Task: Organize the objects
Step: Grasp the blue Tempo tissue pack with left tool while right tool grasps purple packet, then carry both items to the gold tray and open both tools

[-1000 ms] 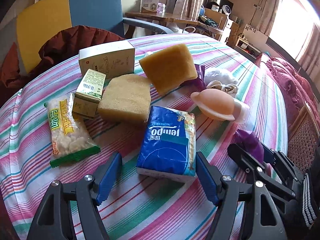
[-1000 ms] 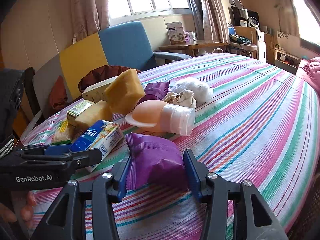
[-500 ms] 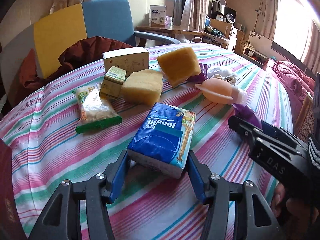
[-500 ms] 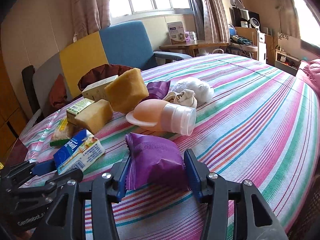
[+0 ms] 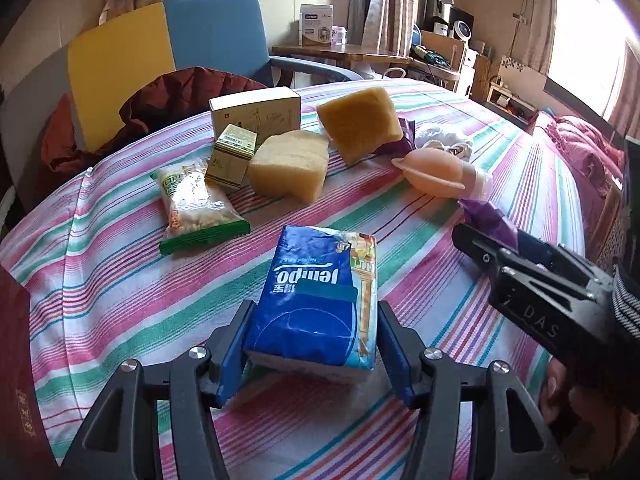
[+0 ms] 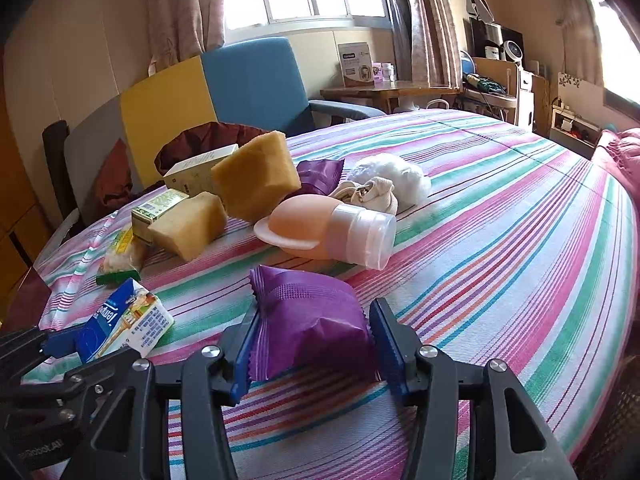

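Observation:
My left gripper point(image 5: 314, 354) is shut on a blue Tempo tissue pack point(image 5: 320, 300) and holds it near the front of the striped table point(image 5: 120, 300). The pack also shows in the right wrist view point(image 6: 124, 326). My right gripper point(image 6: 310, 354) is shut on a purple snack packet point(image 6: 310, 332), seen from the left wrist view as a purple corner point(image 5: 488, 218). Behind lie a peach bottle point(image 6: 324, 226), two yellow sponges point(image 5: 360, 122) point(image 5: 290, 164), a green snack bag point(image 5: 194, 204), a small green box point(image 5: 232, 156) and a white box point(image 5: 256, 114).
A second purple packet point(image 6: 318, 174), beige socks point(image 6: 370, 196) and a white wad point(image 6: 394, 174) lie further back. A blue and yellow chair point(image 5: 168, 44) with dark red cloth point(image 5: 180, 100) stands behind the table. A side table point(image 6: 384, 90) stands by the window.
My left gripper closed on the tissue pack and drew it back toward the table's front left. The right gripper kept its hold on the purple packet and barely moved.

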Demonstrator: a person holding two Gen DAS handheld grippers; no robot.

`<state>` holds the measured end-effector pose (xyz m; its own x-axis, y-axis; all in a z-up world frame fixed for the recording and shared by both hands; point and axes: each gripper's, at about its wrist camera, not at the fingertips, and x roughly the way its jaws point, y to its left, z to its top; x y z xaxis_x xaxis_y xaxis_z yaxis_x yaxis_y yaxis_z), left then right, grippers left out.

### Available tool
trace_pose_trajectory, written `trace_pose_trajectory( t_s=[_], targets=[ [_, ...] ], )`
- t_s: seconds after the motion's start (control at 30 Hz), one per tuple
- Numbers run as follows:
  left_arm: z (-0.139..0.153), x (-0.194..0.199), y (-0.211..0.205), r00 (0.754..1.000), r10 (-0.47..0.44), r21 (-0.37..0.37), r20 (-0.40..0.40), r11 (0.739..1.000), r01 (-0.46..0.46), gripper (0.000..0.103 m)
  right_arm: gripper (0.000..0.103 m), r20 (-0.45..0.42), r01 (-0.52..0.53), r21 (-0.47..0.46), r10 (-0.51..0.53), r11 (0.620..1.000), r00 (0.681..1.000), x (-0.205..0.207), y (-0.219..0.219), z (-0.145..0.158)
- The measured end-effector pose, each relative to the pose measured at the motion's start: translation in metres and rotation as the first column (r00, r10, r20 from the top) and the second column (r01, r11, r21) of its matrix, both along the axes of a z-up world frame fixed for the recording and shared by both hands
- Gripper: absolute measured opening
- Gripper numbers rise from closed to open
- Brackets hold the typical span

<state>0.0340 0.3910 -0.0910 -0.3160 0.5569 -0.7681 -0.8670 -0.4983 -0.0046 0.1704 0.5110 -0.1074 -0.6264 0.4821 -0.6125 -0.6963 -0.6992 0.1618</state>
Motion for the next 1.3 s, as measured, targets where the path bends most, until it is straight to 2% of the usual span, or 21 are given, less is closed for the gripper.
trace_pose_trajectory(
  t_s=[0.13,0.37,0.5,0.63,0.77,0.9,1.07,1.2,1.3],
  targets=[
    [0.0,-0.002,-0.011,0.999,0.028,0.036,0.019,0.999,-0.029,0.054,0.053,0.011,-0.004,0.008,0.004,1.0,1.0,-0.001,-0.001,0.0],
    [0.007,0.011,-0.056,0.995,0.093,0.065,0.025,0.993,-0.094,0.053,0.053,0.069,-0.018,0.029,0.016,0.999,0.998,-0.009,-0.005,0.001],
    [0.02,0.017,-0.089,0.991,0.124,0.116,0.043,0.985,-0.128,0.053,0.05,0.11,-0.035,0.032,0.032,0.999,0.993,-0.013,-0.01,0.004],
    [0.037,0.017,-0.124,0.981,0.186,0.168,0.055,0.967,-0.193,0.053,0.047,0.092,-0.087,-0.016,0.088,0.996,0.992,-0.019,-0.023,0.009],
    [0.056,0.011,-0.161,0.962,0.261,0.225,0.083,0.935,-0.273,0.053,0.046,0.089,-0.166,-0.03,0.168,0.986,0.982,-0.032,-0.043,0.011],
    [0.072,0.002,-0.203,0.933,0.349,0.264,0.086,0.895,-0.359,0.053,0.046,0.091,-0.229,-0.034,0.231,0.973,0.969,-0.046,-0.063,0.015],
    [0.072,-0.017,-0.252,0.877,0.47,0.243,0.098,0.844,-0.479,0.053,0.046,0.081,-0.318,-0.008,0.317,0.948,0.945,-0.059,-0.09,0.032],
    [0.064,-0.033,-0.29,0.817,0.568,0.194,0.099,0.794,-0.576,0.053,0.046,0.059,-0.404,0.031,0.402,0.914,0.914,-0.072,-0.118,0.053],
    [0.055,-0.041,-0.315,0.768,0.635,0.141,0.086,0.755,-0.64,0.053,0.046,0.048,-0.492,0.082,0.49,0.867,0.87,-0.084,-0.149,0.07]
  ],
)
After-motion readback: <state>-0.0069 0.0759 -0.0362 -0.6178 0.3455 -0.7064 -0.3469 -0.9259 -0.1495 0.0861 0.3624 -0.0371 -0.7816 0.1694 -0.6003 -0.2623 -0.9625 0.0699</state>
